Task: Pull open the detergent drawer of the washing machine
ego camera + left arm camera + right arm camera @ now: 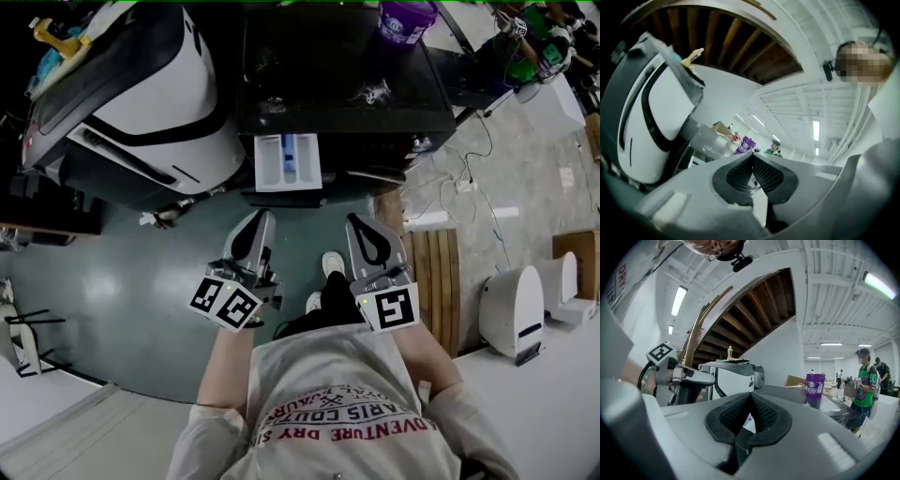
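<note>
The black washing machine [337,84] stands at the top middle of the head view. Its white detergent drawer [288,161] sticks out of the front, pulled open, with a blue insert showing inside. Both grippers are held back near the person's body, well short of the drawer and touching nothing. My left gripper [263,217] [753,157] is shut and empty, rolled to one side. My right gripper [354,221] [751,395] points at the machine, its pads meeting with nothing between them. In the right gripper view the machine's top [787,392] shows just past the jaws.
A purple tub [406,21] [815,385] stands on the washing machine. A large white and black appliance [159,94] leans at the left. A wooden pallet [436,272], floor cables and white units [514,309] lie to the right. A person in green [862,385] stands behind.
</note>
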`<state>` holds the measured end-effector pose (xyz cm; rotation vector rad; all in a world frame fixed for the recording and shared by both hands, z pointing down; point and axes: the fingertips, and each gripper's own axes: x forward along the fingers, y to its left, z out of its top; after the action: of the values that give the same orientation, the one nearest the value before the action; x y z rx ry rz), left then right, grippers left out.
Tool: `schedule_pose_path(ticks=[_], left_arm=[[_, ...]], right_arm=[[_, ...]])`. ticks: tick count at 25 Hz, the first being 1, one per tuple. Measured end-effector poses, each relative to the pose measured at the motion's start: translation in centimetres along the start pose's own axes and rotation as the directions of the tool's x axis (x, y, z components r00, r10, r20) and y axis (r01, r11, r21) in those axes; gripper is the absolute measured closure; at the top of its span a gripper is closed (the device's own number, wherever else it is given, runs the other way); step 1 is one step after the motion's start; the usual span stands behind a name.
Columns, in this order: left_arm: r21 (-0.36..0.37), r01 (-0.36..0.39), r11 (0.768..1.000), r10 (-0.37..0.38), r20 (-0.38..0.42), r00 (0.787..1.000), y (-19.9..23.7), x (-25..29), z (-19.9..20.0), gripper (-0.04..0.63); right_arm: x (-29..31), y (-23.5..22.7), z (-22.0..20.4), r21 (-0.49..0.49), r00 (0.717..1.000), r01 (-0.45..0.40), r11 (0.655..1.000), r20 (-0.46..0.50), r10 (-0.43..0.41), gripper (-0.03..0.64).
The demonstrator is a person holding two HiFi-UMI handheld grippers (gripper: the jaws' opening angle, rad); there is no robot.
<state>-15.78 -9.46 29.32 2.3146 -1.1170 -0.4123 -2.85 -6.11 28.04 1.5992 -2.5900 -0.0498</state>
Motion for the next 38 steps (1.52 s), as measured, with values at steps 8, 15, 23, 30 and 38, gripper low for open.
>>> schedule_pose_path(ticks=[8,15,23,30,38], left_arm=[[0.323,0.013,0.946,-0.009,-0.013,1.0,-4.2,-1.5,3.1,0.594],[0.545,-0.033,0.838,0.02,0.03,0.999,-6.7,-2.8,6.8,0.594],[0.576,-0.084,0.813,0.075,0.039,0.996,-6.7,-3.4,7.0,0.594],[0.571,-0.083,0.817,0.077,0.035,0.996,-7.1,-3.3,6.7,0.594],[0.593,-0.038,0.804,0.056,-0.011,0.998,-8.4,-3.6,5.1,0.594]], right_arm=[[-1.3,0.3,4.0,-0.063,0.998,-0.019,0.998,0.05,0.023,0.617],[-1.9,1.8,7.1,-0.116,0.99,-0.057,0.992,0.122,0.071,0.617],[-2.7,1.6,6.5,-0.075,0.993,-0.056,0.996,0.103,0.064,0.618],[-3.8,1.1,6.3,-0.083,0.994,-0.026,0.996,0.101,0.034,0.618],[-5.0,0.3,5.8,-0.098,0.996,-0.009,0.995,0.088,0.017,0.618]])
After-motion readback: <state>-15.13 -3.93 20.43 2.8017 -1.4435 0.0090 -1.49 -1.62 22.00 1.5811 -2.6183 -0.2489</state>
